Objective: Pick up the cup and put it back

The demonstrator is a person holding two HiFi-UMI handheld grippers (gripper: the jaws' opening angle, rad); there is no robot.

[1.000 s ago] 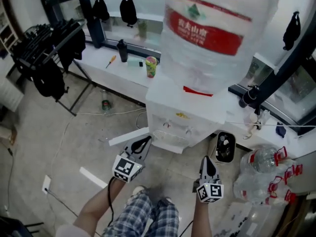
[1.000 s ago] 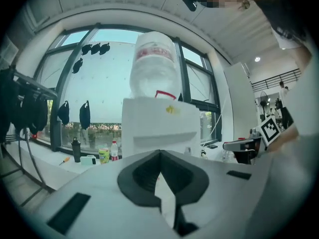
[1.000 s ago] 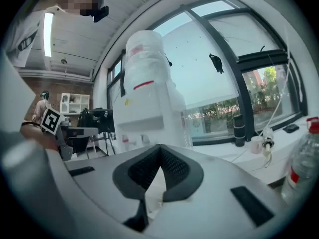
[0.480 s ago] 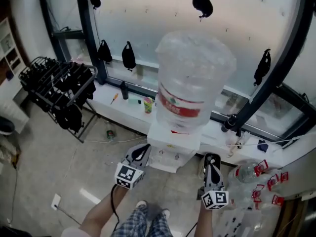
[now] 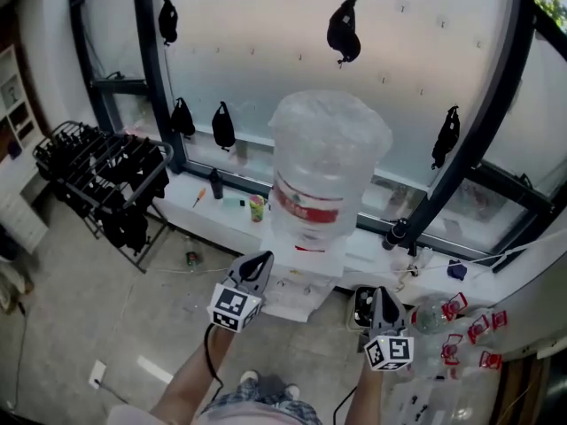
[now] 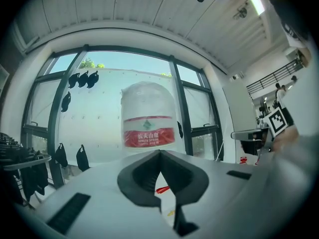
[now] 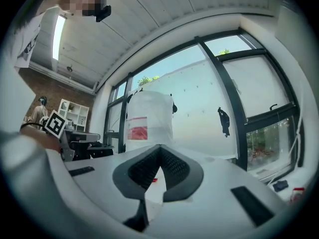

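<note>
A small green and pink cup (image 5: pixel 257 207) stands on the white window ledge (image 5: pixel 208 212), left of the water dispenser (image 5: pixel 297 282) with its big clear bottle (image 5: pixel 324 171). My left gripper (image 5: pixel 263 258) is held level in front of the dispenser's left side, shut and empty. To the right of the dispenser, my right gripper (image 5: pixel 383 294) is also shut with nothing in it. In the left gripper view the closed jaws (image 6: pixel 159 154) point at the bottle (image 6: pixel 148 116). The right gripper view shows closed jaws (image 7: pixel 159 147) and the bottle (image 7: pixel 148 118) beyond. Neither gripper view shows the cup.
A black rack (image 5: pixel 102 180) stands at the left. Black bags (image 5: pixel 342 27) hang on the window. A screwdriver (image 5: pixel 201 196) and a dark bottle (image 5: pixel 215 184) lie on the ledge. Empty water bottles (image 5: pixel 461 321) are piled at the right, near a black bin (image 5: pixel 361 306).
Both grippers have risen in front of the dispenser, still shut. The head view has lifted from the floor and dispenser top to take in the window and hanging bags.
</note>
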